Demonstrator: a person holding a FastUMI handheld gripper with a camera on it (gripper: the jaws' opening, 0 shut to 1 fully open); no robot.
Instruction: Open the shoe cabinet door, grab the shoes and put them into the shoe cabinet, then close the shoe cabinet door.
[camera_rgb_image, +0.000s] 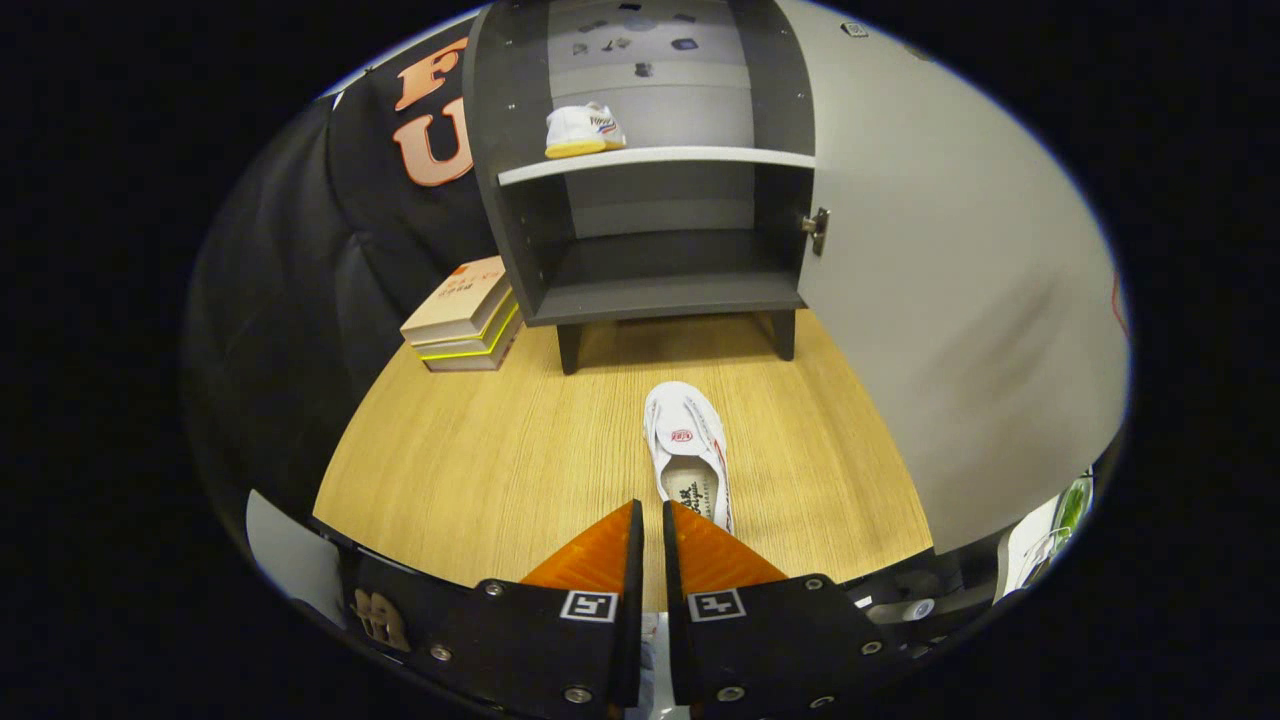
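Non-task: stack of books (465, 315) on wooden bench (480, 460), at the bench's far side, top book tan, lower one with yellow-green edging.

The tool (651, 520) is hovering with its fingers nearly closed, a thin gap between them, gripping nothing. A white shoe (688, 450) is lying on the wooden bench (480, 450) just ahead of the fingers. Beyond it the shoe cabinet (650, 290) is standing with its door (930, 260) open, a second shoe (583, 130) sitting on its shelf (700, 157). Stacked boxes (465, 315) are resting beside the cabinet.
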